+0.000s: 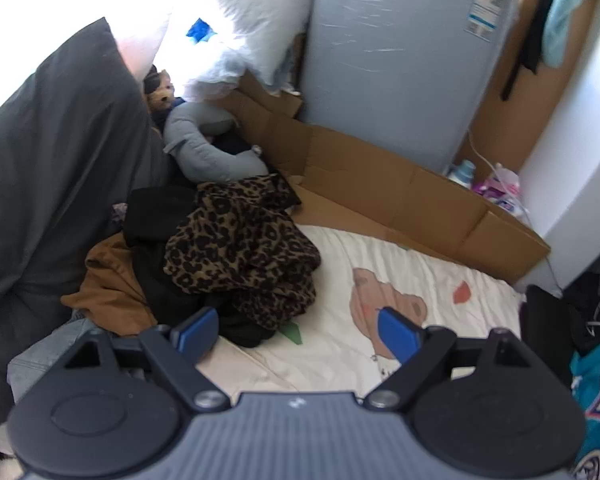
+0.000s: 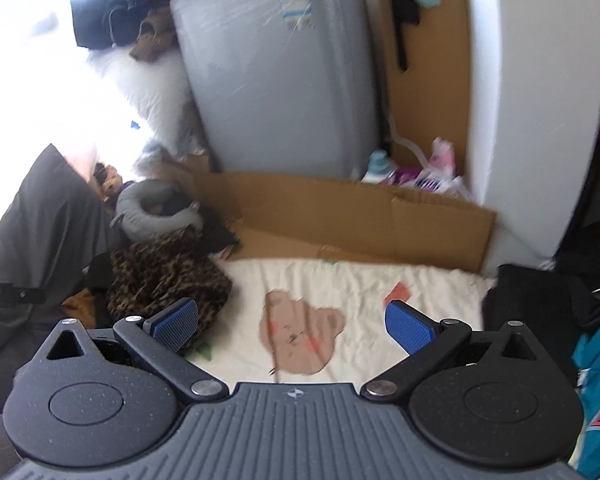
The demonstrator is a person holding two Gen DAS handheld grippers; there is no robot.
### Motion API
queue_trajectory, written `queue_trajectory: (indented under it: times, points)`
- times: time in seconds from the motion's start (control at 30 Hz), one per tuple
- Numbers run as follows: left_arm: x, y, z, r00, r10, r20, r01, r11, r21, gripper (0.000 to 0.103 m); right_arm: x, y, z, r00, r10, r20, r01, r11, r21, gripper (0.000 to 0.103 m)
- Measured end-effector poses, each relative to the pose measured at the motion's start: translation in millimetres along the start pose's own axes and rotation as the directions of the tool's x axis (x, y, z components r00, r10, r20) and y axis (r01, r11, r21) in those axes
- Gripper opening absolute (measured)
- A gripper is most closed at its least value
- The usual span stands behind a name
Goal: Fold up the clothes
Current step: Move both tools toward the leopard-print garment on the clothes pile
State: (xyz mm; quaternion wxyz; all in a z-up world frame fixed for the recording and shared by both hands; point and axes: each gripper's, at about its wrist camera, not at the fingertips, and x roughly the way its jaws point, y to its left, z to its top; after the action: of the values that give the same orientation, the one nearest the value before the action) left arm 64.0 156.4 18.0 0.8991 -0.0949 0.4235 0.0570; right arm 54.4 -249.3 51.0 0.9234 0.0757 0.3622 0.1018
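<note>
Left wrist view looks down over a bed (image 1: 440, 280) under a cream sheet printed with a bear; the left gripper (image 1: 296, 330) hangs above it with its blue fingers (image 1: 396, 336) spread wide and nothing between them, the finger at nine o'clock just over the near edge of the clothes pile; the pile sits at about ten o'clock from the gripper, a leopard-print garment (image 1: 240, 248) on top, black clothing (image 1: 160, 216) under and beside it, a brown garment (image 1: 108, 284) at its nine o'clock side; a grey curved cushion (image 1: 204, 148) lies beyond at twelve o'clock of the pile; flattened cardboard (image 1: 380, 184) lines the far edge of the bed.

Right wrist view, somewhat blurred, shows the right gripper (image 2: 294, 324) also released and empty over the bear print, with the leopard-print garment (image 2: 160, 280) at its ten o'clock, the cushion (image 2: 152, 212) further off, and the cardboard (image 2: 340, 208) at twelve o'clock.
</note>
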Motion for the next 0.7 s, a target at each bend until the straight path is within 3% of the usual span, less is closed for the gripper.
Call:
queue_trajectory:
  times: [0.1,0.13,0.2,0.37,0.5,0.7]
  points:
    - [8,4,5,0.999,0.022,0.028,-0.021,0.999,-0.029,0.092,14,-1,5,0.999,0.048,-0.002,-0.048,0.999,-0.026,0.103]
    - [11,5,7,0.999,0.025,0.039,-0.023,0.999,-0.043,0.097,18,-1,7,0.998,0.062,-0.002,-0.062,0.997,-0.038,0.103]
    - [20,8,13,1.0,-0.016,0.022,0.017,0.996,-0.083,0.1,29,-2,11,0.997,0.071,-0.002,-0.071,0.996,-0.051,0.103]
    - [41,0,20,0.998,0.053,0.037,-0.053,0.999,-0.012,0.1,61,-6,21,0.996,0.084,-0.015,-0.085,0.993,-0.087,0.103]
    - [67,6,22,0.999,0.036,-0.014,-0.036,0.999,-0.04,0.101,94,-10,25,0.995,0.084,-0.049,-0.089,0.992,-0.09,0.103]
    - [100,17,30,0.996,0.09,-0.022,-0.091,0.995,-0.045,0.103,142,-21,25,0.992,0.048,-0.114,-0.056,0.996,-0.067,0.103]
